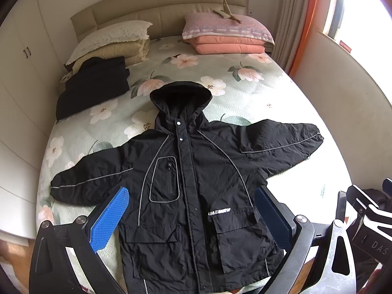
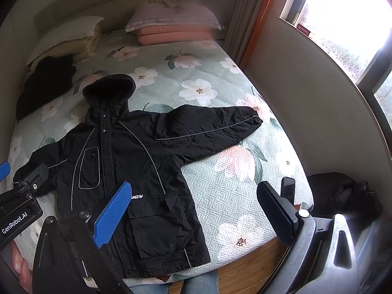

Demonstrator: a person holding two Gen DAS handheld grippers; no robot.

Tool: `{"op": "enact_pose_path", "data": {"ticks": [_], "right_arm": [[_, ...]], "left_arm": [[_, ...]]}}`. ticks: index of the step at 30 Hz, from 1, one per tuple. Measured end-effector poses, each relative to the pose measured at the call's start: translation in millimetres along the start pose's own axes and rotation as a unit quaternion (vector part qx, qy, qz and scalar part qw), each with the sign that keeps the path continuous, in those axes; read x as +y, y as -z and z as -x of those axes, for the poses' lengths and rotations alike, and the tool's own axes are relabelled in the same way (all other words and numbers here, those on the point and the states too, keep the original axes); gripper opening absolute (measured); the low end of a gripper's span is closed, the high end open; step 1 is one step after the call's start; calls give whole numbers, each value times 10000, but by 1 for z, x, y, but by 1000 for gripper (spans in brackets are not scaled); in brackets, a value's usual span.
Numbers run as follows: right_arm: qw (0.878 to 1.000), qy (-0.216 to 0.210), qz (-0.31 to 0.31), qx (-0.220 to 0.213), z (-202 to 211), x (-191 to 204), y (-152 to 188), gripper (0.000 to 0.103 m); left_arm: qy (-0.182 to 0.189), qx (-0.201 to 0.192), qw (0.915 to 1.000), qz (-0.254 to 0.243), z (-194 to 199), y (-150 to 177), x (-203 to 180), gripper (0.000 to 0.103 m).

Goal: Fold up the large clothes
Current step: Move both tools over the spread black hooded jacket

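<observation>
Black hooded jacket (image 1: pixel 196 183) lies face-up, zipped, flat on the bed (image 1: pixel 245 103), hem toward me at the near edge, hood (image 1: pixel 181 98) pointing to the headboard, both sleeves spread wide. My left fingers (image 1: pixel 193 210) hang above the lower torso, spread wide, nothing btwn them; my right fingers (image 2: pixel 196 210) hover over the jacket's right hem corner & bare quilt, also wide apart, holding nothing. No fold made yet, by the look of it. Handling guess: thin shell fabric w/ some padding, so soft, light-ish, a bit slick & puffy; will slump, not hold a crease, and layers may slide over each other. Best holds prob. the cuffs: right sleeve cuff (image 2: pixel 254 117) for my right, left sleeve cuff (image 1: pixel 55 188) for my left, pinching the elastic edge where the cloth bunches thick enough to grip. Hem corners also good. Avoid the smooth mid-panel; fingers would likely skid. Folded dark garment (image 1: pixel 93 85) sits up by the pillows, well apart. Phone (image 2: pixel 287 188) lies at the bed's corner near my right side.
</observation>
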State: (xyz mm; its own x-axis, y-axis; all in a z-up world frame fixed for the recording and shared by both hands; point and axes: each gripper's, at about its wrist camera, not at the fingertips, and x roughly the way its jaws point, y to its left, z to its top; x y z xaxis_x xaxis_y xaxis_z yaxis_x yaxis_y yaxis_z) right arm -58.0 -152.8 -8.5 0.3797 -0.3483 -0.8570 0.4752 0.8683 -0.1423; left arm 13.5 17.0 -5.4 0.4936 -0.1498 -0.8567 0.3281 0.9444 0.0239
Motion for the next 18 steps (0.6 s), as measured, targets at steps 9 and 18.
{"op": "enact_pose_path", "data": {"ticks": [9,18], "right_arm": [[9993,-52,345,-115,5,-8,-13,102],[9963,-308,704,-393,9,-40,-38,102]], "left_arm": [[-15,-282,9993,225,17,-5,-1,94],[-317,-439,9958,744,37,-11,-25,94]]}}
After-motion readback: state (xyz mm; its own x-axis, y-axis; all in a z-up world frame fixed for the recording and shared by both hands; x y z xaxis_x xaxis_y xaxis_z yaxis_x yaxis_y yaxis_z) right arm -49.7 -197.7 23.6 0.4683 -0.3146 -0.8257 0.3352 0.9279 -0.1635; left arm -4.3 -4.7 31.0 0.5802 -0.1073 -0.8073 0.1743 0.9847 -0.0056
